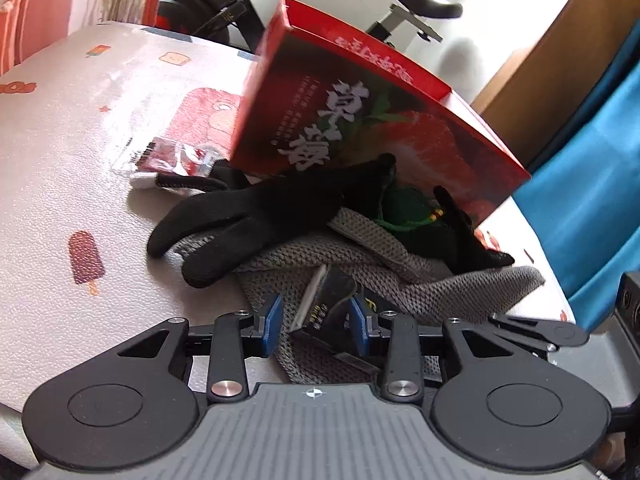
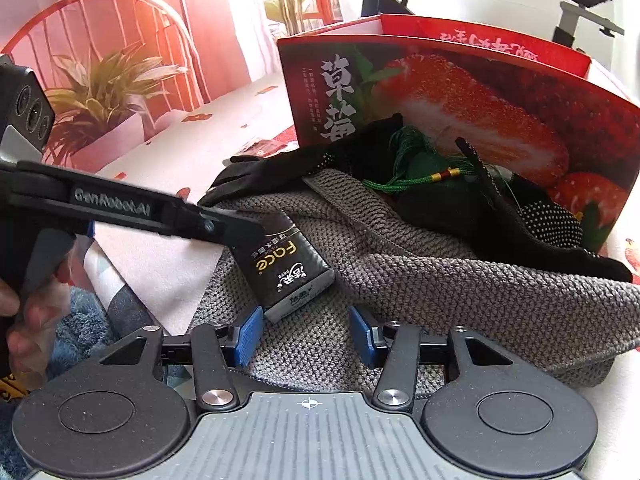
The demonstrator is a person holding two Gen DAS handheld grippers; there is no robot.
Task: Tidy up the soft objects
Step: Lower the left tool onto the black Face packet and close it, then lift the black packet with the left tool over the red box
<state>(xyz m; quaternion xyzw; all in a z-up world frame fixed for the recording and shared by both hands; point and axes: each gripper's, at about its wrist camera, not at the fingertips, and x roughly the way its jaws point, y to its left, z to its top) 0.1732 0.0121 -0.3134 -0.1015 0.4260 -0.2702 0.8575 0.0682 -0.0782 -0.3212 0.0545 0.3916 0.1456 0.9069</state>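
A pile of soft things lies in front of a red strawberry box (image 1: 360, 112) (image 2: 480, 92): a grey knitted cloth (image 1: 360, 260) (image 2: 400, 260), black gloves (image 1: 256, 216) (image 2: 540, 232) and a green tasselled pouch (image 1: 404, 208) (image 2: 424, 164). A black tissue pack (image 1: 324, 300) (image 2: 280, 264) rests on the cloth. My left gripper (image 1: 316, 320) has its blue pads on both sides of the pack; in the right wrist view its finger lies over the pack. My right gripper (image 2: 306, 330) is open just above the cloth, the pack by its left pad.
A red snack packet (image 1: 176, 156) lies on the patterned tablecloth (image 1: 80, 160) left of the pile. A potted plant (image 2: 104, 92) and a red chair (image 2: 120, 20) stand at the far left. An exercise bike (image 1: 400, 4) is behind the box. Blue fabric (image 1: 592, 160) hangs at the right.
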